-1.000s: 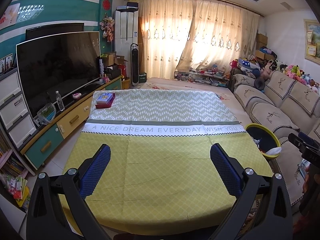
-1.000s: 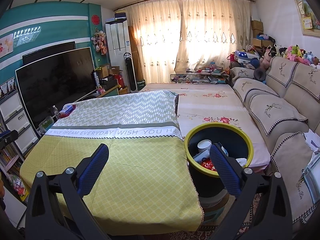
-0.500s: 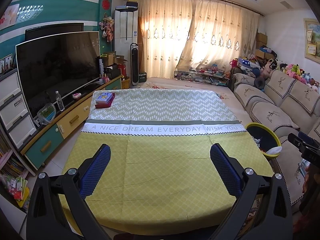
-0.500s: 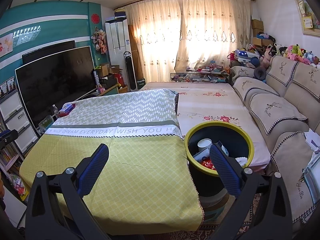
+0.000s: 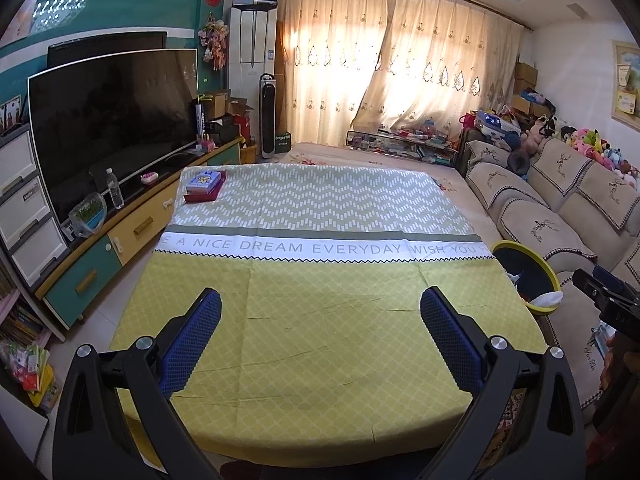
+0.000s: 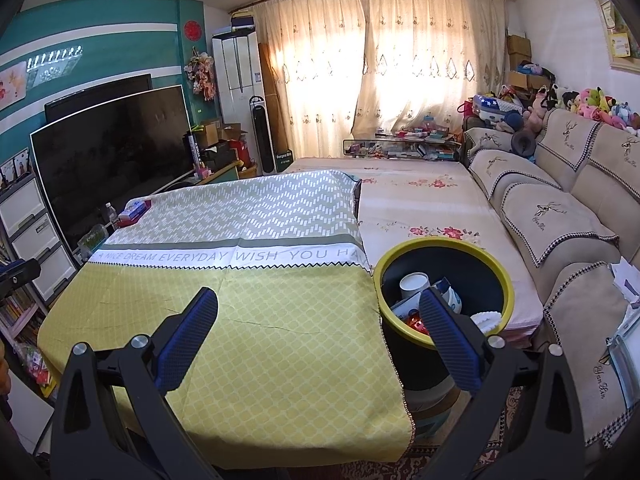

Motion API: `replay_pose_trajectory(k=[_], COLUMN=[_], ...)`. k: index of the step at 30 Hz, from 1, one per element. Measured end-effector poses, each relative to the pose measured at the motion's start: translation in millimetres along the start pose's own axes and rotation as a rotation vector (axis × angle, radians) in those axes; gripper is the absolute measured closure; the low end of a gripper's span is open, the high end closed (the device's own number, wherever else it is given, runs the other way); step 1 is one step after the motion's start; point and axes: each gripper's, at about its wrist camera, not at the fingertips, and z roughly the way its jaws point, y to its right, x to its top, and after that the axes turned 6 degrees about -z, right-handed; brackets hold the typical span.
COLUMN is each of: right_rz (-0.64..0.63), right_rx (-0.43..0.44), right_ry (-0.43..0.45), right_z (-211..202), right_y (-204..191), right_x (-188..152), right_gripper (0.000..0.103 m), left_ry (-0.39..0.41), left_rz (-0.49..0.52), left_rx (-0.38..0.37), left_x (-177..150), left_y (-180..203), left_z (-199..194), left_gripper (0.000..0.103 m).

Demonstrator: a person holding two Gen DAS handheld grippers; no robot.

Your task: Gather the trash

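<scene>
A black trash bin with a yellow rim (image 6: pixel 496 264) stands at the table's right edge; it holds a white cup (image 6: pixel 414 282), red wrappers and white paper. It also shows in the left wrist view (image 5: pixel 550 278). The table wears a yellow-green cloth (image 5: pixel 320 320) with bare middle. My left gripper (image 5: pixel 320 308) is open and empty above the cloth's near half. My right gripper (image 6: pixel 318 308) is open and empty above the table's right front part, its right finger in front of the bin.
A red box with a blue box on top (image 5: pixel 205 188) sits at the table's far left corner. A TV (image 5: pixel 112 120) on a cabinet runs along the left. A beige sofa (image 6: pixel 560 216) runs along the right. A flowered low surface (image 6: pixel 420 200) lies beyond the bin.
</scene>
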Motion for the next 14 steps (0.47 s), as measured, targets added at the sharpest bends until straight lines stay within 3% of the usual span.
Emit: replay_pose_trajectory(k=[3, 8, 14], right_rz=[-0.001, -0.013, -0.071], right_rx=[0.004, 0.019, 0.068], right_ry=[-0.013, -0.032, -0.084], right_z=[5, 20, 71], right_y=[-1, -5, -24], right_x=[-1, 6, 36], right_gripper=[0.007, 0.007, 0.007], left_ry=[0.014, -0.032, -0.091], left_rz=[0.009, -0.002, -0.037], left_rx=[-0.001, 0.013, 0.038], left_x=[0, 4, 29], left_y=[2, 0, -25], left_z=[4, 24, 84], left_gripper=[0.005, 0.005, 0.005])
